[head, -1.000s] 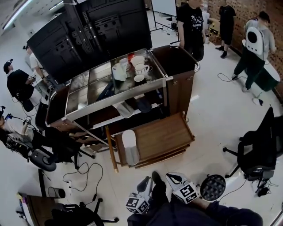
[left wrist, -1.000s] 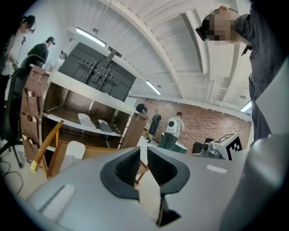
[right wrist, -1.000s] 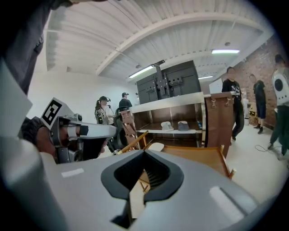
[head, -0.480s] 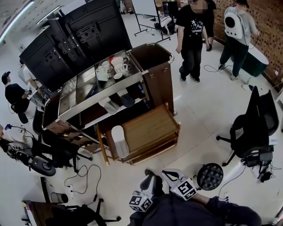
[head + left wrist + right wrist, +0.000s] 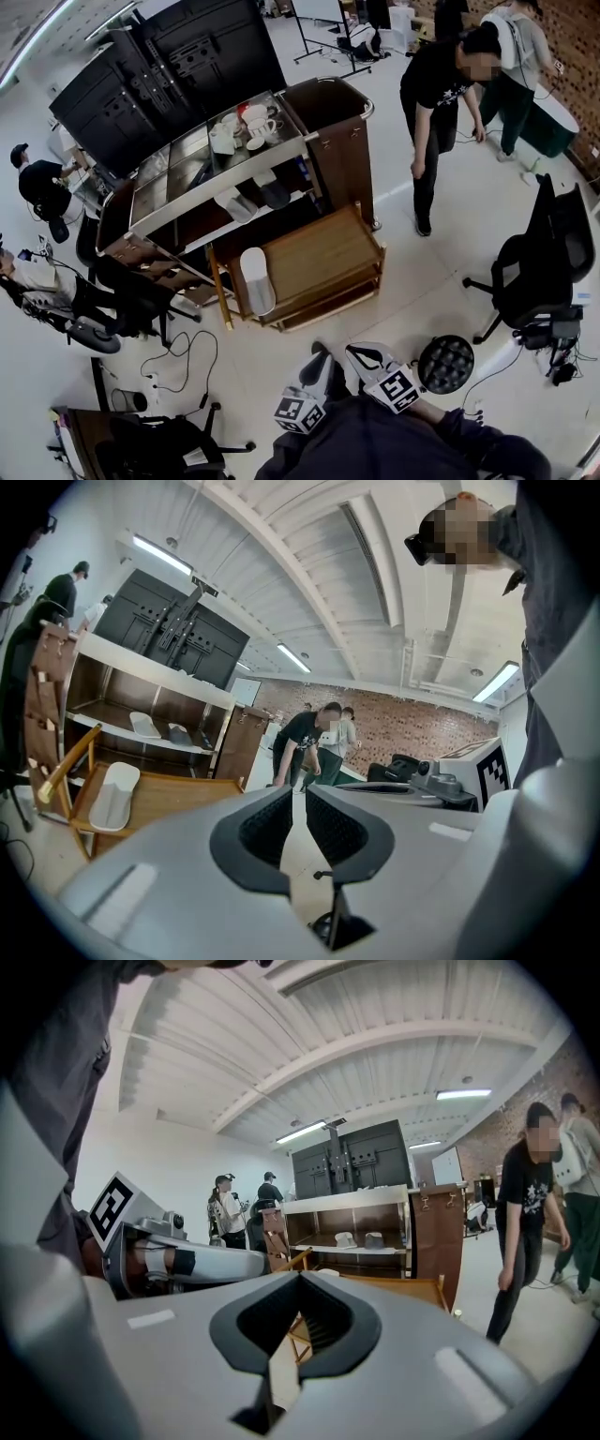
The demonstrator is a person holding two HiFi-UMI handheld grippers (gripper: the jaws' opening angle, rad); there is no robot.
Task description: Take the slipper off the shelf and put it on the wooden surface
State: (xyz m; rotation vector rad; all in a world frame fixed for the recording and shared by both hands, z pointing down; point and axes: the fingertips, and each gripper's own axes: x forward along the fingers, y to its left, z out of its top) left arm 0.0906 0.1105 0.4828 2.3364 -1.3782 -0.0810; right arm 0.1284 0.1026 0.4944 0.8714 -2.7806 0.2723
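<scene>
A white slipper [image 5: 256, 279] lies at the left end of the low wooden surface [image 5: 323, 262], and it shows again as the white slipper [image 5: 112, 794] in the left gripper view. On the cart's middle shelf [image 5: 202, 225] rest a white slipper [image 5: 234, 202] and a dark slipper [image 5: 275, 194]; the same pair [image 5: 359, 1239] shows in the right gripper view. My left gripper [image 5: 319, 362] [image 5: 298, 794] hangs close to my body with only a thin slit between its jaws. My right gripper [image 5: 362, 354] [image 5: 300, 1279] sits beside it, shut. Both hold nothing and are far from the slippers.
Cups [image 5: 251, 125] stand on the cart's top. A person in black [image 5: 436, 103] bends over right of the cart. An office chair [image 5: 539, 267] and a round black base [image 5: 445, 364] are at the right. Cables [image 5: 178, 361] and chairs lie at the left, where people sit.
The person in black has walked to the right of the cart and bent forward. The head view has shifted slightly. Both grippers stay low by my body, and the slippers have not moved.
</scene>
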